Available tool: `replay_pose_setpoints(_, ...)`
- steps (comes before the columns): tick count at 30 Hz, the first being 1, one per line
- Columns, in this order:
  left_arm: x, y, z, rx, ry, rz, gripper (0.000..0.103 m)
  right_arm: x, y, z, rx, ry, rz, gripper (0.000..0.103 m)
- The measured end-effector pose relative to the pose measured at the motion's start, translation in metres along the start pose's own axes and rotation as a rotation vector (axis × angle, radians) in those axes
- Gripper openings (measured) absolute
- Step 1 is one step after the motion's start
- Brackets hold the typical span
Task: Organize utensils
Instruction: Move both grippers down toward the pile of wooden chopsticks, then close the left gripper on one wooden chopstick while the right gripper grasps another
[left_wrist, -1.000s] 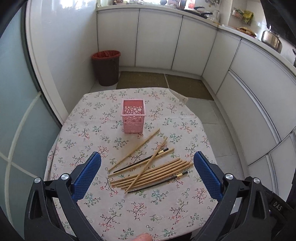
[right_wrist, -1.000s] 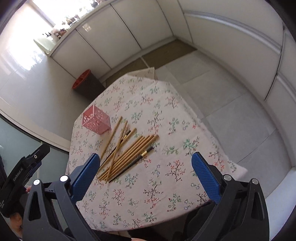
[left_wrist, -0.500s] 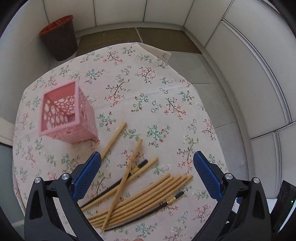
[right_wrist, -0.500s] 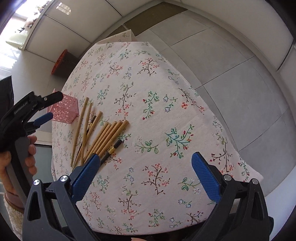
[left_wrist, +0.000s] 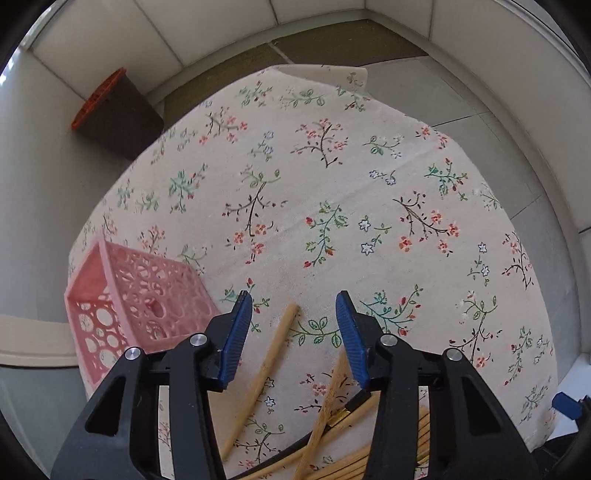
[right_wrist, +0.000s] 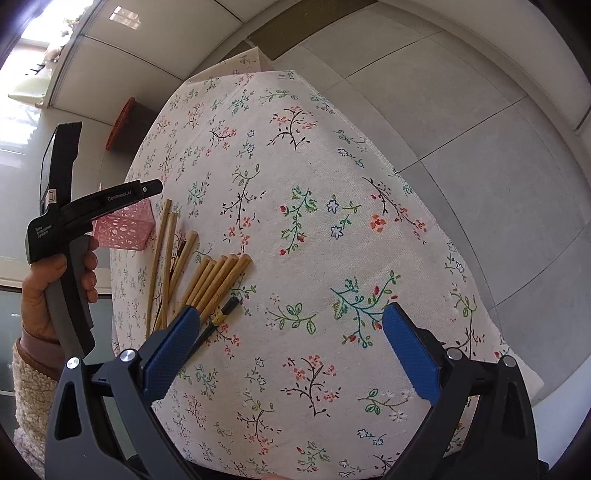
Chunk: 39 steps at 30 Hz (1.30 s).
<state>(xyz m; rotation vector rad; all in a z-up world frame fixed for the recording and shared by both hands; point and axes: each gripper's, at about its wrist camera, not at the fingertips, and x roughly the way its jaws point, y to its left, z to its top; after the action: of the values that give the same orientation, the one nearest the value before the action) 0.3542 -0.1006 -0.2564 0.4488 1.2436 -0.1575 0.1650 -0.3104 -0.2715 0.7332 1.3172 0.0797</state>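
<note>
Wooden chopsticks lie in a loose pile on the floral tablecloth, with a black chopstick beside them. A pink lattice basket stands to their left. My left gripper points down over the pile, and its jaws are closing. The end of one wooden chopstick lies between the blue pads, which do not touch it. My right gripper is wide open above bare cloth, right of the pile. A hand holds the left tool's handle.
A dark bin with a red rim stands on the floor beyond the table's far left. White cabinets curve around the room, and grey floor tiles lie past the table's right edge.
The left gripper came down close over the chopsticks by the basket, and its jaws narrowed from wide open. The right gripper sank closer to the cloth and stayed open.
</note>
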Motion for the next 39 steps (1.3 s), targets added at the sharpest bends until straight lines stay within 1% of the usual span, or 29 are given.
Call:
replay_pose_setpoints(1, -0.005, -0.007, -0.001, 0.053, -0.028, 0.018, 0.045, 0.001, -0.001, 0.001, 0.003, 0.003, 0.002, 0.096)
replay_pose_setpoints(2, -0.008, -0.014, -0.002, 0.092, -0.035, 0.014, 0.046, 0.002, -0.002, 0.001, 0.007, 0.008, 0.002, 0.096)
replay_pose_setpoints(3, -0.007, -0.018, -0.002, 0.125, -0.022, 0.006, 0.046, 0.003, -0.003, 0.001, 0.012, 0.012, 0.003, 0.096)
replay_pose_setpoints(6, 0.009, -0.018, 0.004, 0.121, 0.023, 0.021, 0.046, 0.002, -0.005, 0.0, 0.02, 0.008, -0.003, 0.096)
replay_pose_setpoints(9, 0.032, -0.008, 0.008, 0.099, 0.116, 0.001, 0.046, 0.001, -0.004, 0.0, 0.011, 0.004, -0.009, 0.096)
replay_pose_setpoints(12, 0.048, -0.005, 0.008, 0.135, 0.157, 0.053, 0.045, 0.003, -0.005, 0.001, 0.019, 0.013, -0.004, 0.096)
replay_pose_setpoints(14, 0.05, -0.004, 0.009, 0.139, 0.163, 0.049, 0.046, 0.004, -0.007, 0.002, 0.028, 0.018, 0.0, 0.096)
replay_pose_setpoints(15, 0.051, -0.004, 0.01, 0.141, 0.173, 0.045, 0.044, 0.005, -0.008, 0.002, 0.032, 0.02, 0.0, 0.096)
replay_pose_setpoints(17, 0.052, -0.004, 0.011, 0.138, 0.185, 0.012, 0.03, 0.005, -0.009, 0.002, 0.04, 0.021, -0.002, 0.096)
replay_pose_setpoints(18, 0.054, -0.004, 0.011, 0.13, 0.193, -0.008, 0.027, 0.005, -0.009, 0.002, 0.043, 0.022, -0.002, 0.096)
replay_pose_setpoints(20, 0.054, -0.004, 0.01, 0.114, 0.203, -0.04, 0.013, 0.005, -0.01, 0.002, 0.048, 0.024, -0.001, 0.096)
replay_pose_setpoints(21, 0.054, -0.003, 0.008, 0.1, 0.207, -0.059, 0.01, 0.005, -0.01, 0.002, 0.051, 0.025, 0.0, 0.096)
replay_pose_setpoints(25, 0.048, -0.003, -0.005, 0.074, 0.202, -0.097, 0.009, 0.004, -0.01, 0.001, 0.044, 0.021, -0.005, 0.096)
replay_pose_setpoints(27, 0.044, 0.0, -0.016, 0.059, 0.213, -0.144, 0.01, 0.004, -0.008, 0.001, 0.038, 0.019, -0.01, 0.096)
replay_pose_setpoints(28, 0.043, 0.001, -0.021, 0.052, 0.218, -0.153, 0.011, 0.004, -0.008, 0.001, 0.035, 0.019, -0.012, 0.096)
replay_pose_setpoints(31, 0.041, 0.014, -0.04, -0.017, 0.192, -0.154, 0.011, 0.003, -0.003, -0.001, 0.012, 0.007, -0.025, 0.096)
replay_pose_setpoints(34, 0.033, 0.036, -0.062, -0.118, 0.127, -0.172, 0.011, 0.0, 0.006, -0.003, -0.041, -0.03, -0.076, 0.096)
replay_pose_setpoints(37, 0.008, 0.066, -0.09, -0.245, 0.031, -0.219, 0.011, -0.001, 0.02, -0.005, -0.097, -0.045, -0.082, 0.096)
replay_pose_setpoints(39, -0.01, 0.089, -0.107, -0.327, -0.021, -0.269, 0.01, 0.002, 0.033, -0.003, -0.09, -0.026, -0.059, 0.096)
